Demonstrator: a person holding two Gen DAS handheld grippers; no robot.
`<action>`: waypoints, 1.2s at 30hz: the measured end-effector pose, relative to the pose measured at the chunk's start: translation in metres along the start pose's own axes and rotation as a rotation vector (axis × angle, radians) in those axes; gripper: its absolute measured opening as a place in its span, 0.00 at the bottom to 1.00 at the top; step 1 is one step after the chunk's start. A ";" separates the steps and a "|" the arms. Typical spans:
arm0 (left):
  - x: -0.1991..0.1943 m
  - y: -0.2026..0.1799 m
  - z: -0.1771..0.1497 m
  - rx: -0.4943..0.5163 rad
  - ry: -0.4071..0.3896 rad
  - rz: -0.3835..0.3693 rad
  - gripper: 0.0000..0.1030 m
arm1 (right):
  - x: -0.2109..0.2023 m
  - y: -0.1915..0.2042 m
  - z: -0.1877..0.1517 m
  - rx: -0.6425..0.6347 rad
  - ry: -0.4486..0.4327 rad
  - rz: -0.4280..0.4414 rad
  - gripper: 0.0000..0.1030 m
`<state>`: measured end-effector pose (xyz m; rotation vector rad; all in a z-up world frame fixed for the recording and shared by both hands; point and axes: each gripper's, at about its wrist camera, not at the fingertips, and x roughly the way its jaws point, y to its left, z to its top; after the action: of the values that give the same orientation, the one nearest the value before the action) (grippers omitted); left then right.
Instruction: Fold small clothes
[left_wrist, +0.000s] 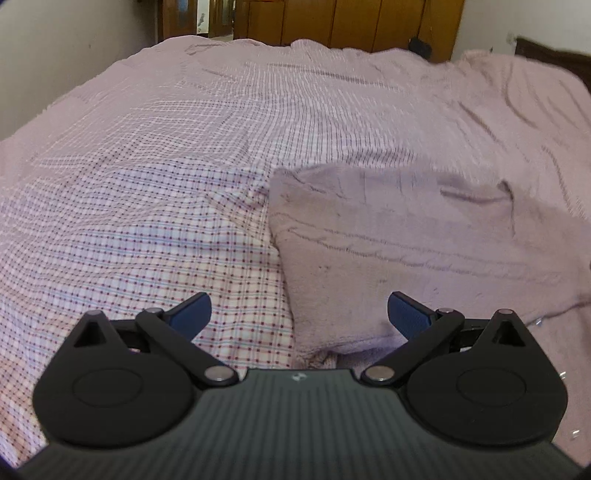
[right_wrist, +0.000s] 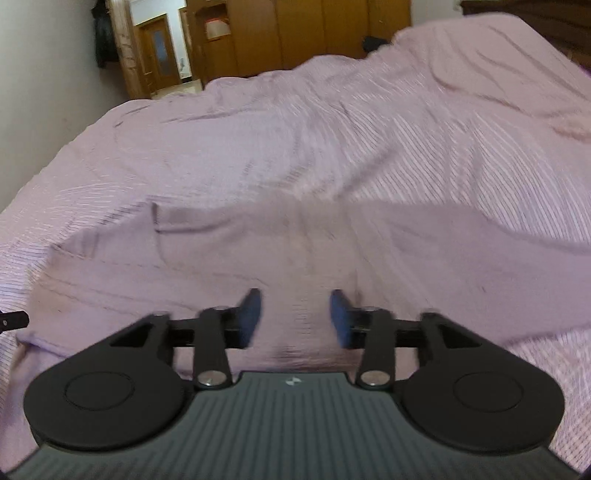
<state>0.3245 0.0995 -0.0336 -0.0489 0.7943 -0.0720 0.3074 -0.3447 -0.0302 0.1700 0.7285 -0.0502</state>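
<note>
A soft mauve garment (left_wrist: 406, 243) lies spread on the checked bedsheet (left_wrist: 147, 206), its left edge running down the middle of the left wrist view. My left gripper (left_wrist: 299, 314) is open and empty, hovering over the garment's near left edge. In the right wrist view the same garment (right_wrist: 229, 258) fills the middle, with a fold or sleeve edge at upper left. My right gripper (right_wrist: 295, 317) is open and empty just above the cloth. The view is motion-blurred.
The bed runs far ahead, covered by the pink checked sheet (right_wrist: 332, 129). A wooden wardrobe (left_wrist: 351, 22) and a doorway (right_wrist: 159, 55) stand beyond the bed. A white wall (left_wrist: 55, 55) borders the left side. A dark headboard (left_wrist: 554, 55) is at far right.
</note>
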 end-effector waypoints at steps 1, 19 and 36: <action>0.004 -0.003 0.000 0.015 0.001 0.015 1.00 | 0.002 -0.010 -0.005 0.023 0.004 0.001 0.52; 0.031 -0.001 -0.006 -0.022 -0.083 -0.020 0.12 | 0.032 -0.068 -0.021 0.177 -0.042 0.071 0.39; -0.045 -0.047 -0.027 -0.010 -0.080 0.047 0.66 | -0.010 -0.108 -0.021 0.106 -0.055 0.065 0.39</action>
<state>0.2714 0.0558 -0.0175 -0.0426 0.7153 -0.0211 0.2755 -0.4473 -0.0537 0.2923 0.6650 -0.0318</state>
